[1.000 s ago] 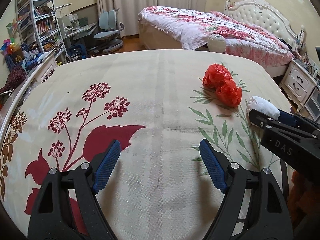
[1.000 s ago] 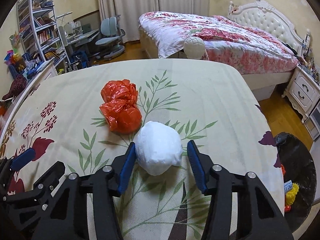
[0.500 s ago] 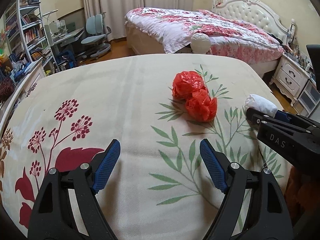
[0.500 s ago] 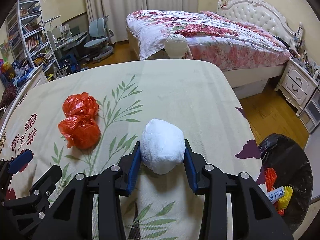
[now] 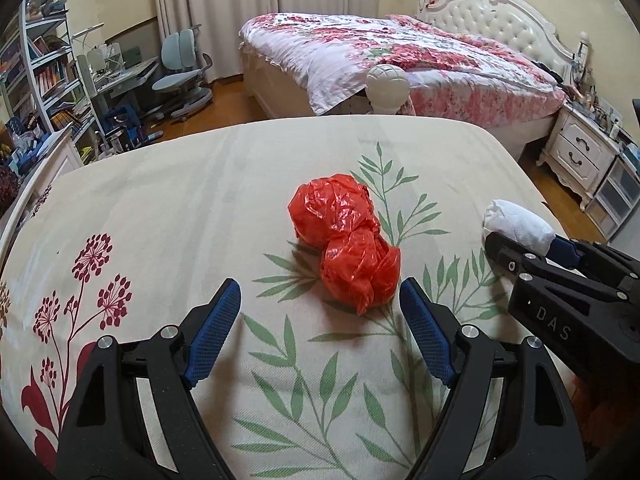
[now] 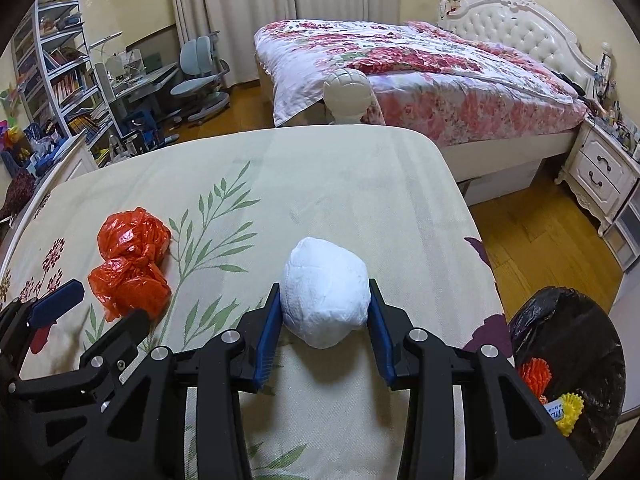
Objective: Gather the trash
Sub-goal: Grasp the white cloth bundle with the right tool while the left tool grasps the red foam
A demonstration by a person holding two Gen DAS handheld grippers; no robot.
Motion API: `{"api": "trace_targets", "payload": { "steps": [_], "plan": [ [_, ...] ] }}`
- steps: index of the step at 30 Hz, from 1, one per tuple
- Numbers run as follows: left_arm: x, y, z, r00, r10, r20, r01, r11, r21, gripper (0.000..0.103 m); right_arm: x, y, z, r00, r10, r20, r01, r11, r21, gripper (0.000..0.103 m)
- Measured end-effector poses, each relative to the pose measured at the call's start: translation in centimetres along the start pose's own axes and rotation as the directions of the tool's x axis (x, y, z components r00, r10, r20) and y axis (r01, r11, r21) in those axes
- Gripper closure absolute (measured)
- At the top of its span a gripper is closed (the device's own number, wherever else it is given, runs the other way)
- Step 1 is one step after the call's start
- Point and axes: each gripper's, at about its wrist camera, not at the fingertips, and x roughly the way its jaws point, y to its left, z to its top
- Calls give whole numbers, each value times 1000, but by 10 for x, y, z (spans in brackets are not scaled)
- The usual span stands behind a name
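Observation:
A crumpled red plastic bag [image 5: 346, 240] lies on the floral bedspread [image 5: 200, 208], just ahead of my left gripper [image 5: 320, 320], which is open with the bag's near end between its fingertips. My right gripper [image 6: 324, 316] is shut on a white wad of tissue [image 6: 324, 292] and holds it above the bedspread near its right edge. The wad also shows in the left wrist view [image 5: 516, 226]. The red bag lies to the left in the right wrist view [image 6: 130, 260]. A black-lined trash bin [image 6: 568, 364] stands on the floor at the lower right.
The bin holds orange and yellow items [image 6: 568, 412]. Beyond the bedspread stand a second bed with a floral quilt [image 6: 400, 64], a white nightstand [image 6: 600, 176], a desk with a chair [image 6: 200, 68] and bookshelves [image 6: 52, 72]. Wooden floor [image 6: 540, 240] lies to the right.
My right gripper closed on the white wad and carried it right, toward the bin. My left gripper moved right and forward until the red bag lay between its fingertips.

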Motion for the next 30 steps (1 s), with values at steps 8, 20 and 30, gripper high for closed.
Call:
{"api": "trace_targets", "payload": {
  "steps": [8, 20, 30],
  "plan": [
    [16, 1, 14, 1000, -7, -17, 7, 1000, -22, 23, 3, -1, -1, 1000, 11, -6, -11, 1000, -2, 62],
    [20, 0, 13, 996, -83, -27, 83, 997, -9, 67, 1, 3, -2, 1000, -4, -4, 4, 1000, -17, 62],
    [6, 0, 3, 994, -111, -17, 111, 994, -7, 70, -11, 4, -14, 1000, -4, 1, 4, 1000, -9, 62]
  ]
}}
